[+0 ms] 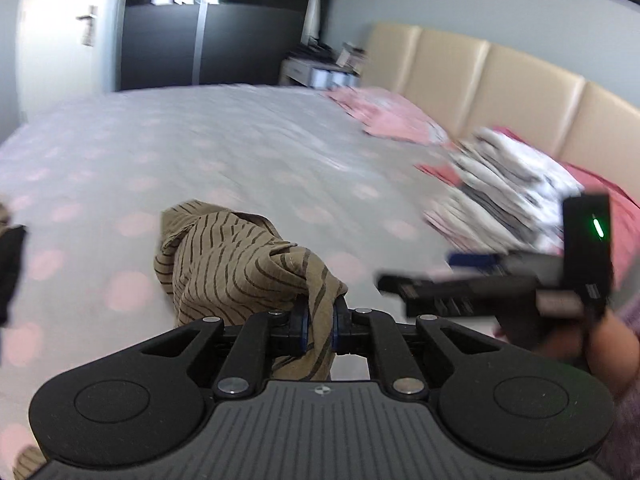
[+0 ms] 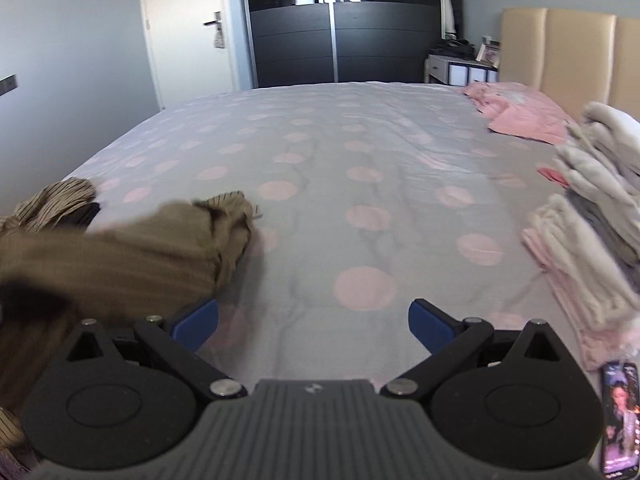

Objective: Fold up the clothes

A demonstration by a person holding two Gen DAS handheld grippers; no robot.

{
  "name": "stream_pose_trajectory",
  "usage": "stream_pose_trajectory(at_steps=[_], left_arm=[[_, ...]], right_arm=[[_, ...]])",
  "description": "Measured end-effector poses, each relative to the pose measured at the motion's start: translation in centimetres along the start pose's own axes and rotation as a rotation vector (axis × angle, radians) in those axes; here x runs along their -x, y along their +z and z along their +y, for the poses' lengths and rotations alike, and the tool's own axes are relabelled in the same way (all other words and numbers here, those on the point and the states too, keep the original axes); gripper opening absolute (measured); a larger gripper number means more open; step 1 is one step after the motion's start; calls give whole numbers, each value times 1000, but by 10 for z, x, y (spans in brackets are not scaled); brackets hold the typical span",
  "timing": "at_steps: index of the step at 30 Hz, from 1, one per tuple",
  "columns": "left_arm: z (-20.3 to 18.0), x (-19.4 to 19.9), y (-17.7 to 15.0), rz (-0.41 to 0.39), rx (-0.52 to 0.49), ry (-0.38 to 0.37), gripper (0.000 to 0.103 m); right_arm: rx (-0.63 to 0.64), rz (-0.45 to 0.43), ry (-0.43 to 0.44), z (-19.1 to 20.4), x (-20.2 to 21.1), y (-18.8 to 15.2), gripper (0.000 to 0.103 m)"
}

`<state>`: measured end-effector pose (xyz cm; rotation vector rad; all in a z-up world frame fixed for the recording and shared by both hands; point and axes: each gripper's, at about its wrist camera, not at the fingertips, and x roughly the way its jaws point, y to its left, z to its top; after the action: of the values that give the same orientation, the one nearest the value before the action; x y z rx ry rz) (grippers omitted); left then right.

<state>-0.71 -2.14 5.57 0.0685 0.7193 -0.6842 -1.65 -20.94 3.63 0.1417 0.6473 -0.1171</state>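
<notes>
A tan garment with dark wavy stripes (image 1: 240, 256) hangs bunched above the bed, and my left gripper (image 1: 319, 326) is shut on a fold of it between the blue pads. The same garment (image 2: 132, 248) fills the left of the right wrist view, blurred, lifted off the bedspread. My right gripper (image 2: 314, 326) is open over the bed with nothing between its fingers (image 2: 432, 326). In the left wrist view the right gripper (image 1: 420, 286) shows at the right, held by a hand (image 1: 612, 344).
The bed has a grey spread with pink dots (image 2: 360, 168). A stack of folded grey and pink clothes (image 2: 592, 232) lies at the right near the beige headboard (image 2: 556, 48). Pink pillows (image 2: 516, 108) sit beyond. A lit phone (image 2: 620, 420) lies at the lower right.
</notes>
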Motion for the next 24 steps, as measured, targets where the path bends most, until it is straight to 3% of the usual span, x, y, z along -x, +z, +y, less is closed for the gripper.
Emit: stream_pose_trajectory(at_steps=[3, 7, 9, 11, 13, 14, 17, 24], left_arm=[[-34, -16, -18, 65, -58, -46, 8], [-53, -38, -40, 164, -97, -65, 11], [-51, -39, -47, 185, -93, -59, 12], [-45, -34, -49, 182, -74, -52, 23], [-40, -25, -49, 161, -54, -34, 43], [-38, -20, -50, 152, -45, -23, 46], [-26, -10, -54, 144, -24, 27, 47], [30, -15, -69, 205, 47, 335, 50]], right_arm=[[-32, 23, 9, -21, 11, -1, 102], [-33, 48, 60, -26, 16, -8, 81], [-29, 64, 104, -22, 14, -13, 80], [-17, 78, 140, -15, 12, -16, 76], [14, 91, 176, -4, 11, -20, 70], [24, 95, 194, 0, 11, -20, 67], [55, 112, 241, 15, 8, -23, 66], [163, 244, 271, 51, -22, -51, 68]])
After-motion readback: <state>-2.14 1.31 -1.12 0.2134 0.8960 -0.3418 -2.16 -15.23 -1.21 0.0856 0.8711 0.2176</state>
